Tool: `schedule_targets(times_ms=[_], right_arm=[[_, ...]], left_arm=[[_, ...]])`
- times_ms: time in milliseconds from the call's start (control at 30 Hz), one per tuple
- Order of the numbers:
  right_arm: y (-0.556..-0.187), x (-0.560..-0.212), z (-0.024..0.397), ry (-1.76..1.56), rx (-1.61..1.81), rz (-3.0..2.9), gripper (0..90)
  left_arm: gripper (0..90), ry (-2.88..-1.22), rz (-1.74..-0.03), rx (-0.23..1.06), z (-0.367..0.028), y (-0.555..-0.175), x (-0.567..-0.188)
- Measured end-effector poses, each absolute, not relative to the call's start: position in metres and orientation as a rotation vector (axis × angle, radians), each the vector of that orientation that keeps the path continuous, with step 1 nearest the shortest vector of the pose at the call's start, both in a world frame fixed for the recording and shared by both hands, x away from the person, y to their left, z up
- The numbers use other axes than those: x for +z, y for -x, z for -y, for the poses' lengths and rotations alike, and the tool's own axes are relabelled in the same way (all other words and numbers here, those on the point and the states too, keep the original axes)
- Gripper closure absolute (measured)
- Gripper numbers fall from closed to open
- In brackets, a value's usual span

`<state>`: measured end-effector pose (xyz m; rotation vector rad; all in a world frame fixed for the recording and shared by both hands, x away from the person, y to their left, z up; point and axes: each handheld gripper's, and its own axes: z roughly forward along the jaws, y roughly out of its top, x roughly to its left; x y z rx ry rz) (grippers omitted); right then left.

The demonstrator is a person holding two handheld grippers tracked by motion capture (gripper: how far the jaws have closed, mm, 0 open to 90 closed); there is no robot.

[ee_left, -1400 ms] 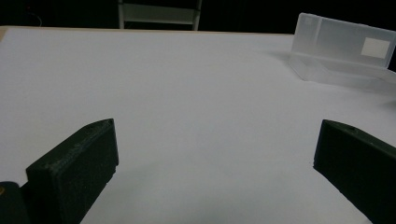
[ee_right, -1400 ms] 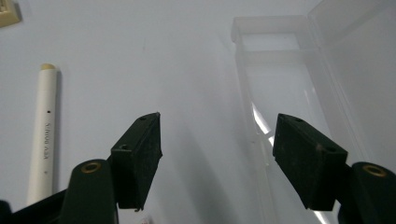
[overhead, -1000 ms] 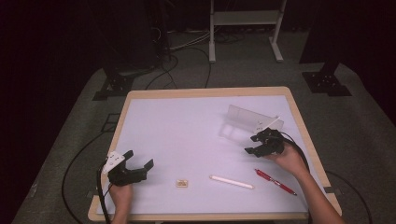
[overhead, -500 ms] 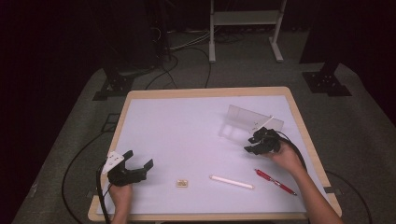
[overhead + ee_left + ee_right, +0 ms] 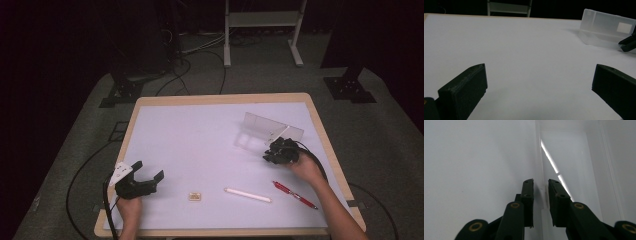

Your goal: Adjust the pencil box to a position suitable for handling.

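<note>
A clear plastic box (image 5: 272, 131) lies on the white table top at the right; it also shows in the left gripper view (image 5: 604, 30). My right gripper (image 5: 276, 148) is at the box's near end. In the right gripper view its jaws (image 5: 541, 182) have just been closing and stand narrow, with a thin wall of the box (image 5: 574, 157) pinched between them. My left gripper (image 5: 147, 172) rests near the front left corner, its jaws wide apart (image 5: 539, 72) over bare table with nothing between them. The right gripper's tip (image 5: 627, 43) shows beside the box.
A white stick (image 5: 247, 195), a red pen (image 5: 295, 194) and a small tan block (image 5: 194, 196) lie near the front edge. The table (image 5: 150, 115) has a wooden rim. Cables and stand legs are on the floor behind.
The right gripper's jaws have closed from wide apart to narrow around the box's wall, with the hand barely shifting. The left gripper has not moved.
</note>
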<state>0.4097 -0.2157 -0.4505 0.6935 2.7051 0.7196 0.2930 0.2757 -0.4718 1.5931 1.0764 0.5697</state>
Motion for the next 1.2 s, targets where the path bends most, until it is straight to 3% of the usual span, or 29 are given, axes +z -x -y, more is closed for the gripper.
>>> schedule_targets(times_ms=[233, 1200], right_arm=[[-0.413, -0.452, 0.22, -0.699, 0.716, -2.714, 82.7], [-0.405, -0.439, 0.218, -0.58, 0.716, -2.662, 85.5]], left_arm=[[0.0, -1.593, -1.073, 0.566, -0.276, -0.292, -0.472], [0.0, -1.592, -1.077, 0.568, -0.276, -0.293, -0.472]])
